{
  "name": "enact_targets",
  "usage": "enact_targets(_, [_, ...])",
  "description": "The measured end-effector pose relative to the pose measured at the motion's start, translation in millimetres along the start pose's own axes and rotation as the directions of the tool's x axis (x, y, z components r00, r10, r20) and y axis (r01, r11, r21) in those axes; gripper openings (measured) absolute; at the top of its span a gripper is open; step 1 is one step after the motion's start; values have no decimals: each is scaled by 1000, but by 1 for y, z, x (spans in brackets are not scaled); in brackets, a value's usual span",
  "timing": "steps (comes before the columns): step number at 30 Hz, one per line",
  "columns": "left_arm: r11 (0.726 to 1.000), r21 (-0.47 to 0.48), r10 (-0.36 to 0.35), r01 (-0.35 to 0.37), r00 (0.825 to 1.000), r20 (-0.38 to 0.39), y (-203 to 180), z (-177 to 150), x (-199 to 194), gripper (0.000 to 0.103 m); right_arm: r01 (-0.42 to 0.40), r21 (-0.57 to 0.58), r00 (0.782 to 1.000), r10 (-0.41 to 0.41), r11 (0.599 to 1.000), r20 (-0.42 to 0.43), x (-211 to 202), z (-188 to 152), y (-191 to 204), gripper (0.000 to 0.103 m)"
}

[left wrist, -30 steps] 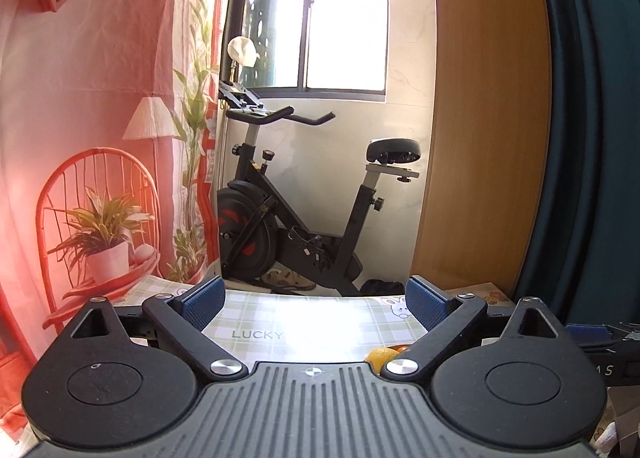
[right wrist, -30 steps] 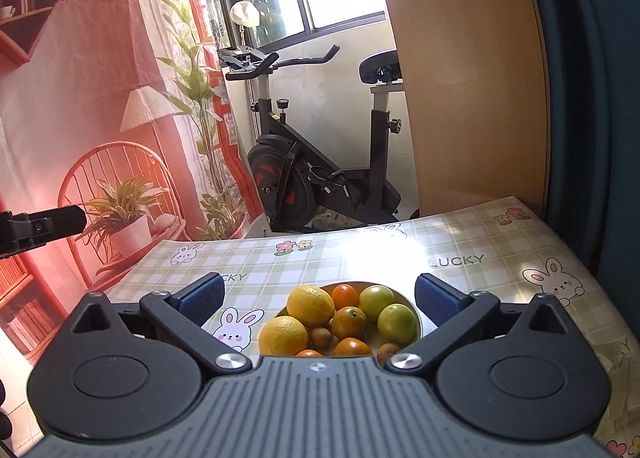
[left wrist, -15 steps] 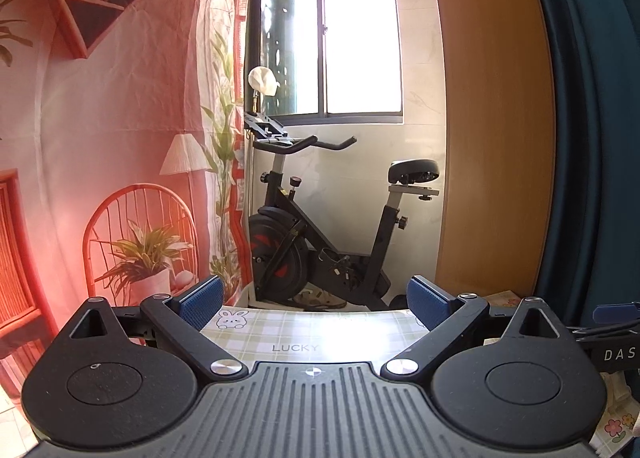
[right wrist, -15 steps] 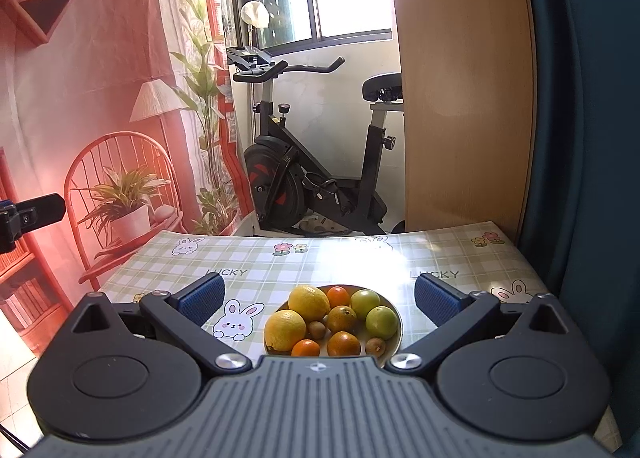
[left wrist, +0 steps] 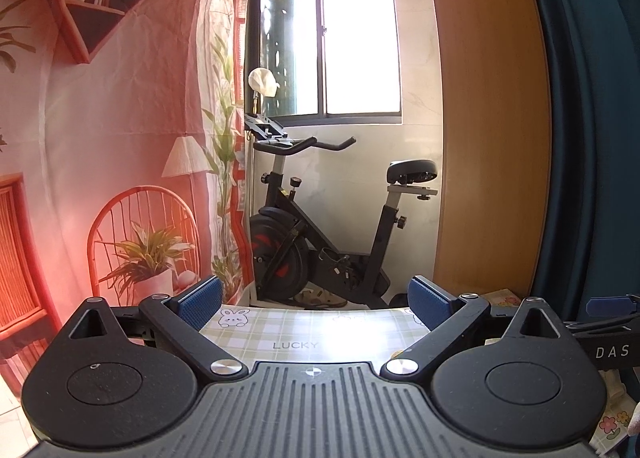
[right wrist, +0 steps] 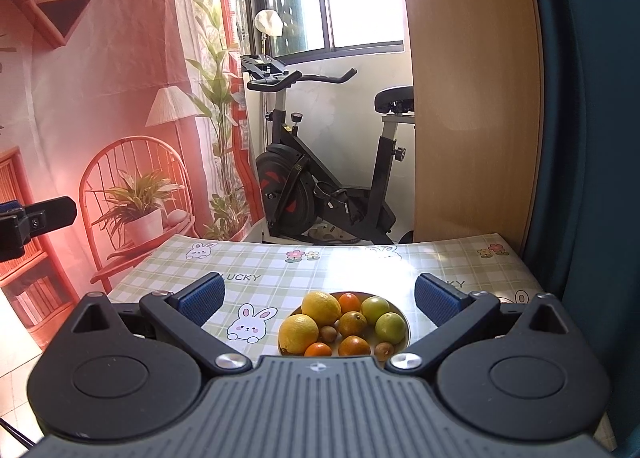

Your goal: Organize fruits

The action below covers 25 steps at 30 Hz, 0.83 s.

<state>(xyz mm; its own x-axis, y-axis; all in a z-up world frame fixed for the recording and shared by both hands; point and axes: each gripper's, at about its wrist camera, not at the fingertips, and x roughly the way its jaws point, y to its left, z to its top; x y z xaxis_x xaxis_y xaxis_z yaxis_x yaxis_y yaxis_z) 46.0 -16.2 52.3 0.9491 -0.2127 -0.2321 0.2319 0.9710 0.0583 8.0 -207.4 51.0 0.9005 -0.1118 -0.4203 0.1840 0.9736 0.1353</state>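
Observation:
In the right wrist view a plate [right wrist: 404, 322] holds several fruits: two yellow lemons [right wrist: 298, 333], several oranges [right wrist: 353, 323], two green citrus fruits [right wrist: 390, 327] and small brown kiwis [right wrist: 384, 349]. It sits on the checked tablecloth [right wrist: 280, 278]. My right gripper [right wrist: 318, 300] is open and empty, held above and just behind the plate. My left gripper [left wrist: 314, 300] is open and empty over the table's far part [left wrist: 304, 326]; no fruit shows in its view. The left gripper's tip [right wrist: 36, 218] shows at the left edge of the right wrist view.
An exercise bike [right wrist: 320, 186] stands beyond the table's far edge. A wooden panel [right wrist: 472, 98] and a dark blue curtain [right wrist: 588, 138] are at the right. A printed pink backdrop [right wrist: 100, 98] hangs at the left. The right gripper [left wrist: 612, 322] shows at the left wrist view's right edge.
Both grippers have pulled back and risen. The plate of fruit looks smaller and lies lower in the right wrist view. The orange fruit has dropped out of the left wrist view.

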Motion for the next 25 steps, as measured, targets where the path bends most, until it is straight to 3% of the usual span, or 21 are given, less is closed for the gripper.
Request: enact_targets(25, [999, -33, -30, 29, 999, -33, 14, 0, 5, 100, -10, 1, 1000, 10, 1000, -6, -1, -3, 0, 103])
